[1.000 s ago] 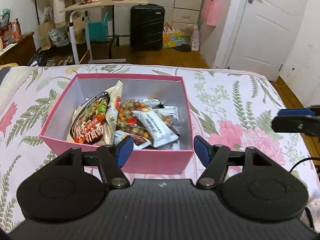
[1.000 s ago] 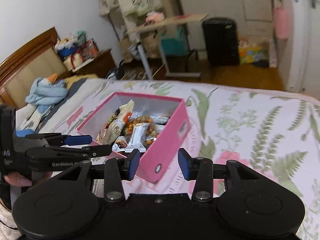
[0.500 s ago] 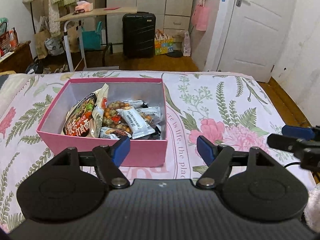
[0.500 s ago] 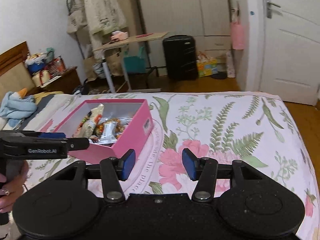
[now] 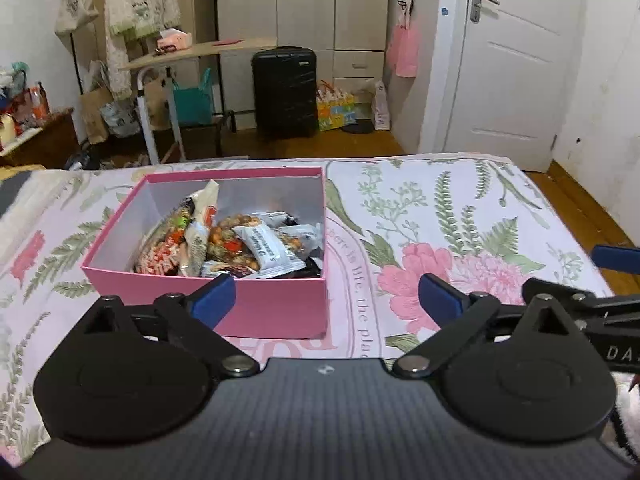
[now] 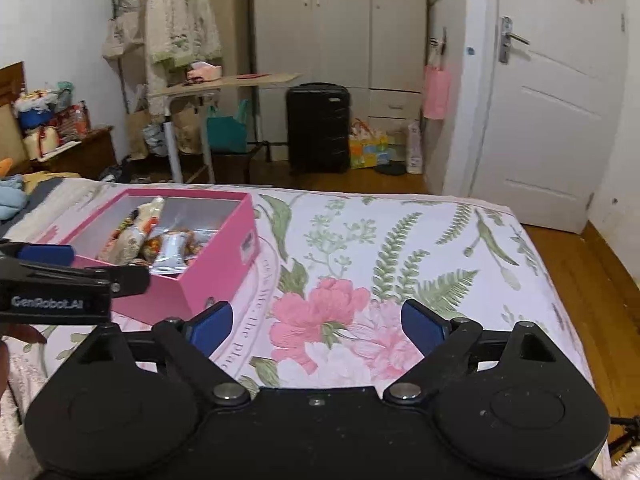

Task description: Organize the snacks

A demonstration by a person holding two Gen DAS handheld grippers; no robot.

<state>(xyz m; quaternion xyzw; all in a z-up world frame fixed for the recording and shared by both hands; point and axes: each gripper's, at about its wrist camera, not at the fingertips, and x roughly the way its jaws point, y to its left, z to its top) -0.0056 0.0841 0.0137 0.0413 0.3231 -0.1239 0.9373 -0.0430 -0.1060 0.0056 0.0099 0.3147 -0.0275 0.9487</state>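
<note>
Both sets of tongs hang over the floral bedspread (image 6: 420,240), pointing down at a slant. Left gripper (image 5: 326,300): jaws opening, blue pads spread wide, nothing between them. Right gripper (image 6: 316,326): same, jaws opening, empty, only printed flowers showing in the gap.

Pink box (image 5: 208,280) sits on the bed just ahead of my left tongs; its near wall lines up with the left pad and the middle of the gap. From the right tongs it lies ahead and well off to the left, past the tip of the left gripper, which pokes in at that edge of the right view. Box is lidless, holding a loose heap of snack packets (image 5: 240,244): a white bar wrapper on top, a clear pack of nuts under it, a tall printed bag leaning on the left wall.

I see no loose snacks anywhere on the bedspread. My read: the gathering is done or close to it, and what is left is tidying inside the box.

To do that well:
- Use the left tongs; they are nearer and squarely aimed.
- Come over the near wall, not through it. The card wall would probably shift if nudged.
- Pinch a wrapper by its crimped end; packets look slippery and light.
- Keep the right tongs clear, or rest them against the box's right wall to steady it.
</note>
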